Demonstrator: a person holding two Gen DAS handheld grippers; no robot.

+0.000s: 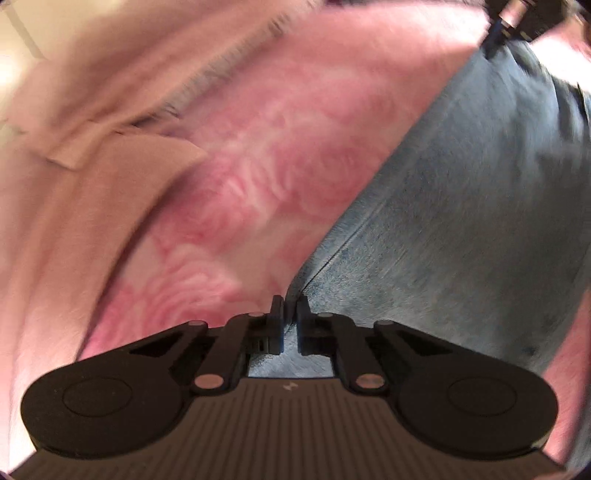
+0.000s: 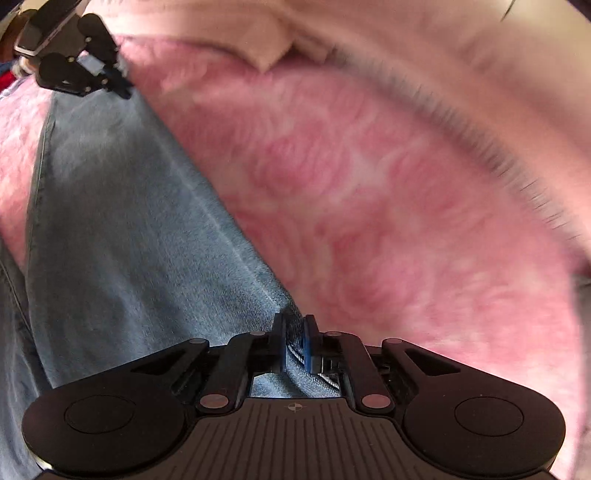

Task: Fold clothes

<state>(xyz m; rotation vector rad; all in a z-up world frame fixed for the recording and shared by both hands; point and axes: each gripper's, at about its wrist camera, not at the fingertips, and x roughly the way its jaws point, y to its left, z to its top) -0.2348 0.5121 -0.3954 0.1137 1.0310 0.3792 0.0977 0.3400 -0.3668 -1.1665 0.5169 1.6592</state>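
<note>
A pair of light blue jeans is stretched between my two grippers over a pink patterned blanket. My left gripper is shut on one edge of the jeans, with denim showing between the pads. My right gripper is shut on another edge of the jeans, a seam pinched between its blue pads. In the right wrist view the left gripper shows at the top left, clamped on the far end of the denim. In the left wrist view the right gripper shows at the top right.
A pale pink garment lies on the blanket beside the jeans; it also shows in the right wrist view. The pink blanket fills most of both views. Both frames are motion-blurred.
</note>
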